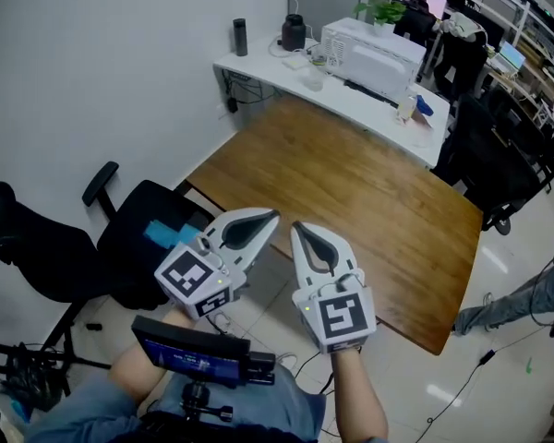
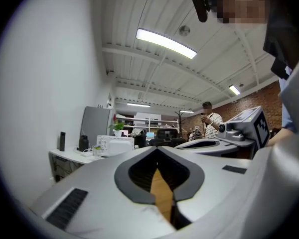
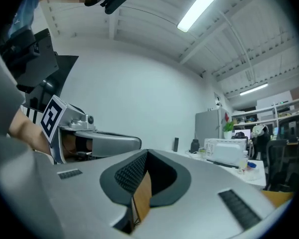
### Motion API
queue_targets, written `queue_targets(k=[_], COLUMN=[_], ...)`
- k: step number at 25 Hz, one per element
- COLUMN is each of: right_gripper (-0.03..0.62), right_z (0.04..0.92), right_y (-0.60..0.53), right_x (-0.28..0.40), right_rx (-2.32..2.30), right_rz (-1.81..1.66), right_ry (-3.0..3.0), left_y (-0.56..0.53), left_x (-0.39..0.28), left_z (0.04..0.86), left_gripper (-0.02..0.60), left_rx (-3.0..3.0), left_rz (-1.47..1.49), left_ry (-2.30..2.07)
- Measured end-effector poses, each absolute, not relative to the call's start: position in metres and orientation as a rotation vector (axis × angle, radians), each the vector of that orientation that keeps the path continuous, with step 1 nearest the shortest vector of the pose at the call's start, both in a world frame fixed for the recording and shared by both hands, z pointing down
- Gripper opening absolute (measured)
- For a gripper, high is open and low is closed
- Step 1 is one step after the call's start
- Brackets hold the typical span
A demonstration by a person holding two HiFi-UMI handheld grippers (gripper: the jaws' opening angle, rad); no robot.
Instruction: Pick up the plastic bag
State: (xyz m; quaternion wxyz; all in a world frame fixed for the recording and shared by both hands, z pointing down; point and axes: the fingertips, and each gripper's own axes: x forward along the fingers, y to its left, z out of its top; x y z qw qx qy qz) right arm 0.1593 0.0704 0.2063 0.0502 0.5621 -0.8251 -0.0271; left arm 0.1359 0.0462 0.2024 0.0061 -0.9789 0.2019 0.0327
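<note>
Both grippers held level, side by side over the near corner of the brown wooden table [image 1: 351, 183].

Left gripper [image 1: 270, 218]: jaws shut, tips meeting, nothing btwn them; only table wood shows through the gap behind the tips in its own view [image 2: 157, 151].

Right gripper [image 1: 297, 229]: same, closed and empty [image 3: 147, 153].

Plastic bag: can't pick it out for sure. Table top is bare. Only candidate is a pale blue crumpled thing [image 1: 171, 233] on the seat of the black office chair [image 1: 129, 247], left of the table and just beside the left gripper (too small to say if it's film or cloth). Clutter on the white desk [image 1: 258, 63] at the far wall is too distant to sort out.

Handling, my guess: a bag will be v. light, limp, slick, no stiffness to push against. Flat pads would slide on a smooth face, so take it at a bunched fold, a raised crease or the mouth edge, where layers stack. Jaws need opening first. Expect it to sag and swing once lifted; low breakage risk, thin film may tear if snagged.
</note>
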Motion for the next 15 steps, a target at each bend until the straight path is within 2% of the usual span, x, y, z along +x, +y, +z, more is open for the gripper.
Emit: queue_targets(k=[15], right_gripper=[0.000], right_z=[0.222], right_y=[0.013], right_x=[0.004], right_rx=[1.277], right_rz=[-0.086], right_ry=[-2.789], left_y=[-0.002], left_x=[-0.018], left_z=[0.226], left_gripper=[0.008], left_rx=[-2.926], left_rz=[0.044], left_ry=[1.120])
